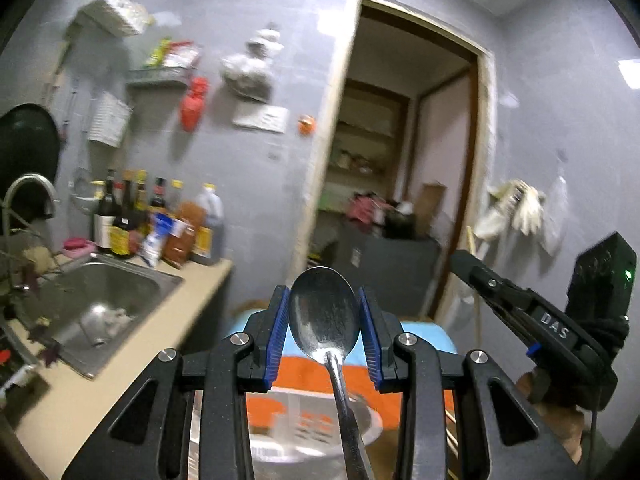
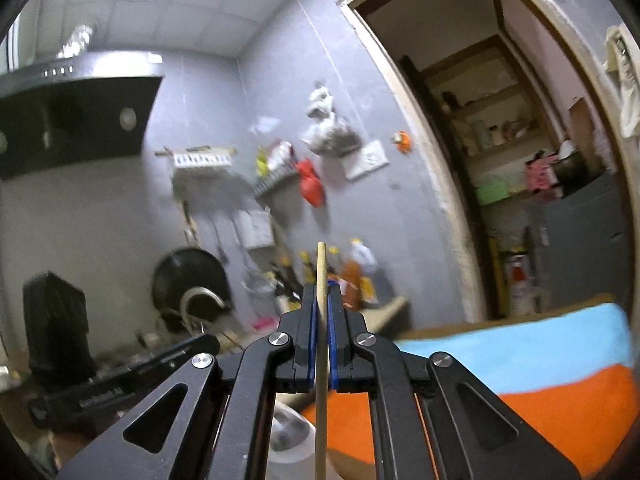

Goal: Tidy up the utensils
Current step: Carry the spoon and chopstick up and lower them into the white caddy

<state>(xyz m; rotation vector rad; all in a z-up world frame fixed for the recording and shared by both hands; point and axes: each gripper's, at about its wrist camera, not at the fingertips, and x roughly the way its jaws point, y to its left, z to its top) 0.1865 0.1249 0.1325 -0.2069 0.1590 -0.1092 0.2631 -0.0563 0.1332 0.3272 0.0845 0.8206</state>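
Note:
In the left wrist view a steel spoon stands with its bowl between the blue pads of my left gripper, which is shut on it; the handle runs down out of frame. My right gripper is shut on a thin wooden chopstick that sticks up past the fingertips. The right gripper also shows at the right of the left wrist view, held by a hand. Both grippers are lifted and point about level across the kitchen. A steel bowl lies below the left gripper.
A steel sink with a curved tap is set in the beige counter at left, with several sauce bottles behind it. An orange and blue cloth lies below. An open doorway leads to a storage room.

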